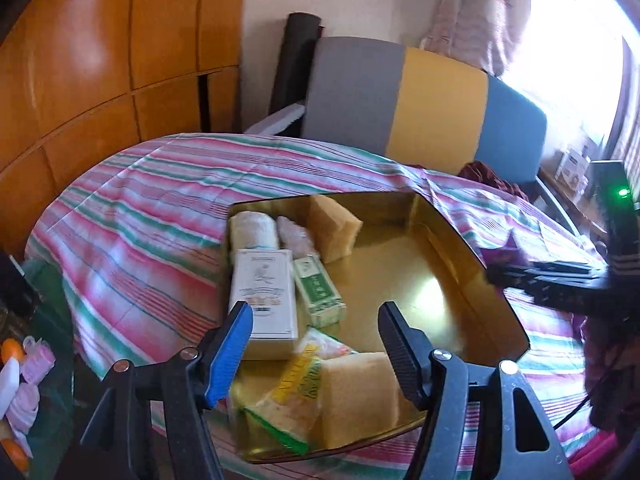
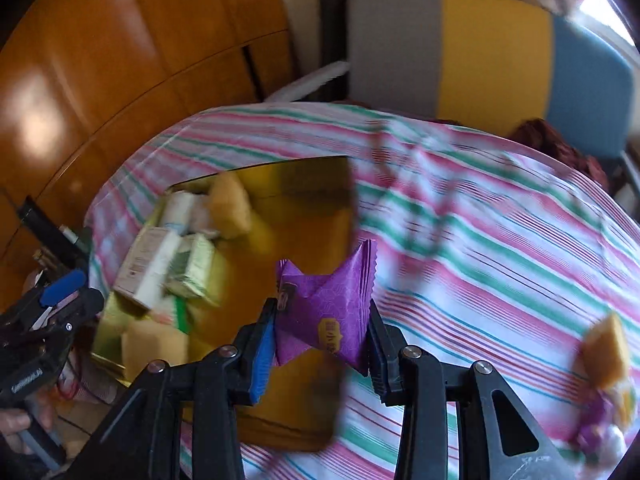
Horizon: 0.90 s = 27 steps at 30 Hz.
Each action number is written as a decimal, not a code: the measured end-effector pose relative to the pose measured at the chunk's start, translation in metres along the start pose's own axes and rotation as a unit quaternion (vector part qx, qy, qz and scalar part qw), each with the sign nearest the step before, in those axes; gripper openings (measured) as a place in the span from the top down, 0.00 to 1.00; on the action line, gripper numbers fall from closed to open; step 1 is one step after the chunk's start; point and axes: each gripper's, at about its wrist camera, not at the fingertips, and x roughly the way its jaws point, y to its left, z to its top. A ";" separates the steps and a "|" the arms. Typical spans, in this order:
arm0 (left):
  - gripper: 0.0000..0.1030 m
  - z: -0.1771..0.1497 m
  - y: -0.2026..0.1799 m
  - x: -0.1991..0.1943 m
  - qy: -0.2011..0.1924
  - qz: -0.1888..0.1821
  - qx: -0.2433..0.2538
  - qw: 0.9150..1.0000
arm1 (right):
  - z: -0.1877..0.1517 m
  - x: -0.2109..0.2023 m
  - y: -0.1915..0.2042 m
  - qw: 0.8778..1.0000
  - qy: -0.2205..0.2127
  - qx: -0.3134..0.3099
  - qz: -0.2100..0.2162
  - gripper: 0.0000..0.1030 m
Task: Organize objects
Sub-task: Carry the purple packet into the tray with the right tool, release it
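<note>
Your right hand-held gripper (image 2: 320,340) pinches the purple crinkle-edged foil packet (image 2: 326,314), carried above the striped bed sheet (image 2: 500,248) just beside the gold shiny rectangular tray (image 2: 304,188) at 10 o'clock. This looks like the carry-to-tray step; next you likely need to clear the rim and release over bare tray floor. Your left hand-held gripper (image 1: 316,344) hangs spread and empty, tilted down over the tray's near items.

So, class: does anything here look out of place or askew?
Yes. A yellow sponge lies out on the striped cloth, apart from the gold tray holding the others. In the tray, the snack packet lies crumpled and tilted.
</note>
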 end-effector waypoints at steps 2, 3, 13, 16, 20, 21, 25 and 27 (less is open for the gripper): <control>0.36 -0.001 0.011 0.000 -0.001 0.006 -0.012 1.000 | 0.007 0.018 0.018 1.000 0.011 -0.016 0.007 0.61; 0.36 -0.002 0.016 0.000 0.000 0.008 -0.018 1.000 | 0.011 0.028 0.026 1.000 0.018 -0.021 0.011 0.61; 0.36 -0.012 0.043 0.012 0.020 0.012 -0.049 0.998 | 0.043 0.123 0.080 0.996 0.080 -0.029 0.039 0.55; 0.36 -0.014 0.044 0.014 0.025 0.008 -0.051 0.998 | 0.046 0.136 0.087 0.995 0.087 -0.032 0.042 0.51; 0.36 -0.015 0.043 0.015 0.026 0.008 -0.051 0.998 | 0.043 0.129 0.082 0.996 0.075 -0.019 0.047 0.46; 0.36 -0.014 0.043 0.015 0.026 0.009 -0.051 0.998 | 0.043 0.127 0.080 0.996 0.073 -0.016 0.049 0.45; 0.36 -0.013 0.040 0.012 0.019 0.011 -0.047 0.999 | 0.036 0.111 0.066 0.997 0.061 0.000 0.051 0.44; 0.36 -0.012 0.036 0.009 0.017 0.011 -0.041 0.999 | 0.033 0.101 0.059 0.997 0.056 0.012 0.054 0.39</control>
